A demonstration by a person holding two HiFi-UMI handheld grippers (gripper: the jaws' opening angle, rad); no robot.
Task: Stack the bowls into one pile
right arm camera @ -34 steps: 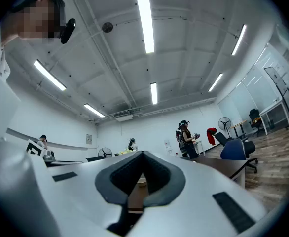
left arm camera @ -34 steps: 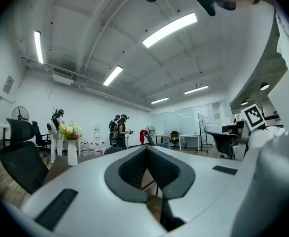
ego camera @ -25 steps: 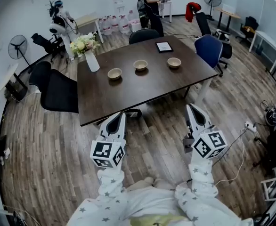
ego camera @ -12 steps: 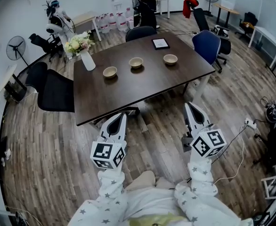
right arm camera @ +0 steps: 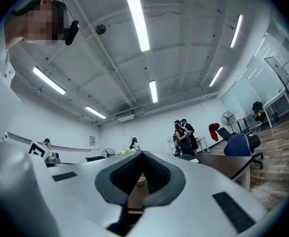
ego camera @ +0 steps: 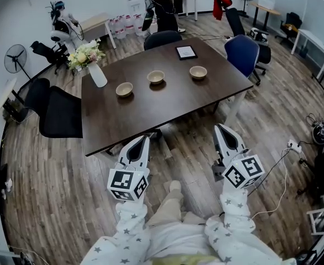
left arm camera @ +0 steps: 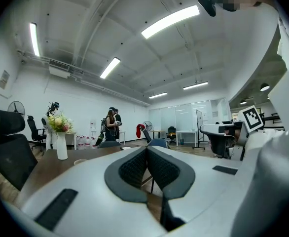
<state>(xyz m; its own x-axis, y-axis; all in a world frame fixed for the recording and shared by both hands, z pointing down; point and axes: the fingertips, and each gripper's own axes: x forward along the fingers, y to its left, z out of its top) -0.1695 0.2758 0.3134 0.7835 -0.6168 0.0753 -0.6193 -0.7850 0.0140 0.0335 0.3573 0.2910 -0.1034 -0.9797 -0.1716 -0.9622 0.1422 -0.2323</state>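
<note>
- The left tongs (ego camera: 142, 141) and the right tongs (ego camera: 221, 130) are both clenched. In each one's own view the dark pads meet at the tip with nothing between them. I judge they are carried closed only because nothing is within reach to grasp.
- Both are held side by side and roughly level, aimed at the tabletop (ego camera: 151, 112). Its near edge lies just ahead of the left tongs and a little further ahead of the right tongs.
- The task's things are three bowls in a row on the tabletop, well ahead of both tongs and each apart from its neighbour.
- The left bowl (ego camera: 124, 89) sits ahead of the left tongs, and the middle bowl (ego camera: 156, 77) ahead of the gap between the two. The right bowl (ego camera: 198, 72) sits ahead of the right tongs, slightly to their left. None is nested, so the pile is not begun.
- Spaced like this, each outer bowl probably suits the tongs on its own side.
- A vase of flowers (ego camera: 97, 75) stands beyond and left of the left bowl, and a tablet (ego camera: 186, 52) lies beyond the right bowl. Neither comes between tongs and bowls.
- A black chair (ego camera: 59, 112) stands left of the left tongs, and a blue chair (ego camera: 242, 54) stands ahead and right of the right tongs.
- The bare stretch of tabletop before the bowls is the likely hindrance, since it calls for a long reach.
- A cable (ego camera: 278, 195) trails on the floor right of the right tongs.
</note>
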